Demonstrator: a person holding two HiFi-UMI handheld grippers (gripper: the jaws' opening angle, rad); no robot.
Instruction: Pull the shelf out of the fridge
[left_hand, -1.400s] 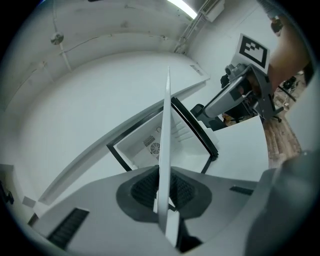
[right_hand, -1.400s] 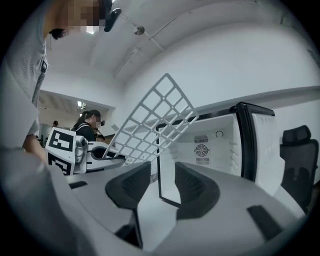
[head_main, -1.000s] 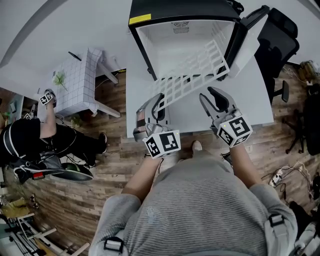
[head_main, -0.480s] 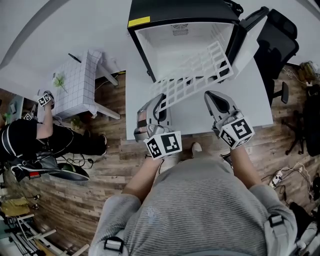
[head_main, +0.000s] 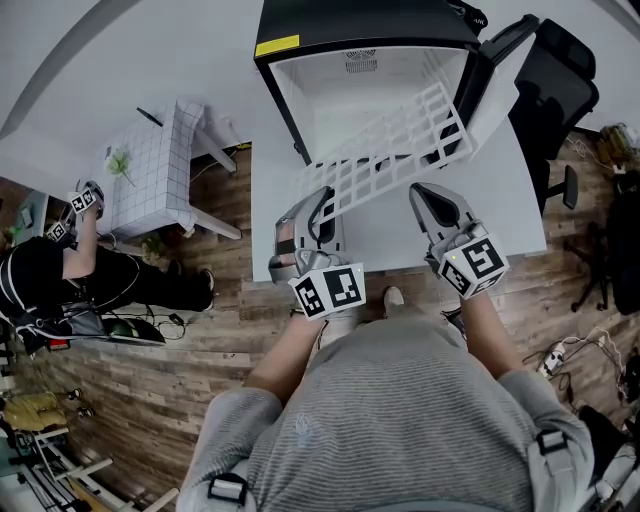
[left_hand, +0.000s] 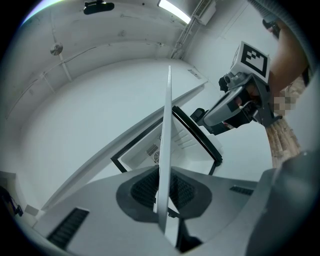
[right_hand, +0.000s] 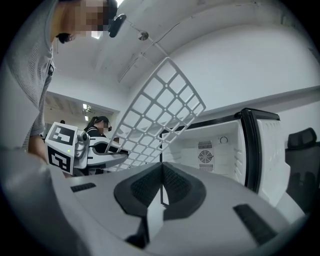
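Observation:
The white wire shelf (head_main: 385, 150) sticks out of the open black fridge (head_main: 370, 60), tilted, its far end still inside. My left gripper (head_main: 318, 196) is shut on the shelf's near left corner. In the left gripper view the shelf (left_hand: 165, 150) runs edge-on between the pads, with the gripper's midpoint (left_hand: 163, 197) on it. My right gripper (head_main: 418, 188) hangs just off the shelf's near edge, shut and empty. In the right gripper view its jaws (right_hand: 161, 187) meet with nothing between them, and the shelf (right_hand: 160, 117) rises up to the left.
The fridge stands on a white platform (head_main: 500, 200) with its door (head_main: 497, 75) swung open to the right. A black office chair (head_main: 560, 80) stands beyond the door. At the left there is a small white grid-topped table (head_main: 150, 165) and a crouching person (head_main: 60, 275).
My right gripper's jaws have closed, with nothing between them. The shelf has shifted slightly right and outward in my left gripper. The person at the left has shifted a little.

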